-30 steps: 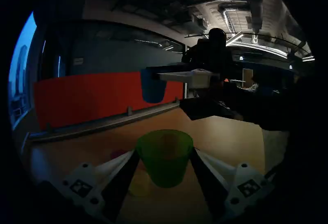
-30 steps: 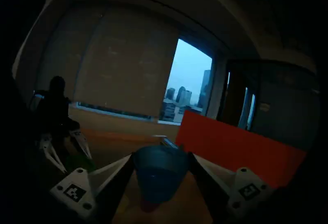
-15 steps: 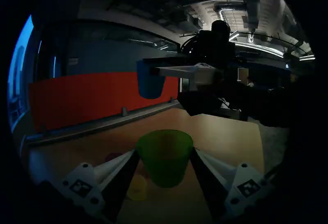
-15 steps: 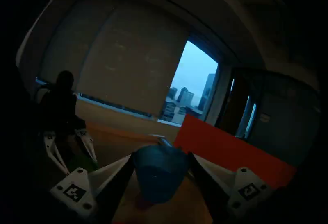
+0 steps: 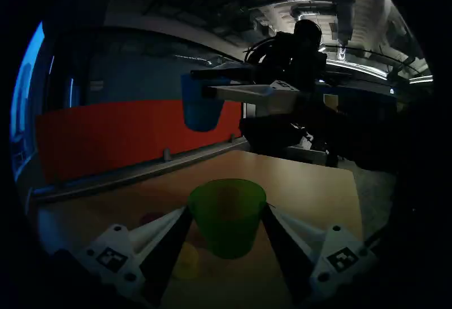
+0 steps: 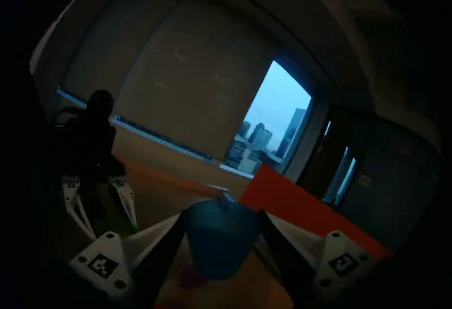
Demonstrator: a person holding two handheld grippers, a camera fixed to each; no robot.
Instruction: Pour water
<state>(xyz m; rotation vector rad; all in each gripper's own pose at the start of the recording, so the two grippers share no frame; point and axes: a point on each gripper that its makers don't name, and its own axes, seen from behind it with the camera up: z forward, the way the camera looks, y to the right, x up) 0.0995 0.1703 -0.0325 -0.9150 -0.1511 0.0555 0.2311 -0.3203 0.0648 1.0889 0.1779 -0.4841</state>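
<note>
Jaws of the left gripper [image 5: 226, 212] are clamped on a green cup [image 5: 227, 221], one finger pressing on each side. It stands upright, mouth up, long axis vertical, low over the wooden surface [image 5: 308, 182].

Jaws of the right gripper [image 6: 221, 221] are clamped the same way on a blue cup [image 6: 220, 244]. In the left gripper view the blue cup [image 5: 198, 105] hangs high above the surface, about upright, rim on top and tapering downward, up and left of the green cup and well apart from it, with open air between them. Whether either cup holds water cannot be told.

In the right gripper view the left gripper [image 6: 99, 207] shows at lower left with the green cup [image 6: 110, 225] between its fingers.

On the surface a yellow thing [image 5: 186, 261] and a red thing [image 5: 151, 217] lie near the left finger. The surface's edge runs along the right, and at the back it meets a rail [image 5: 141, 168] under a red panel [image 5: 130, 134]. A window [image 6: 265, 128] lies beyond.

Square black-and-white markers [image 5: 111, 258] sit on the fingers. A small sign [image 6: 364, 180] on the dark wall is too blurred to read.
</note>
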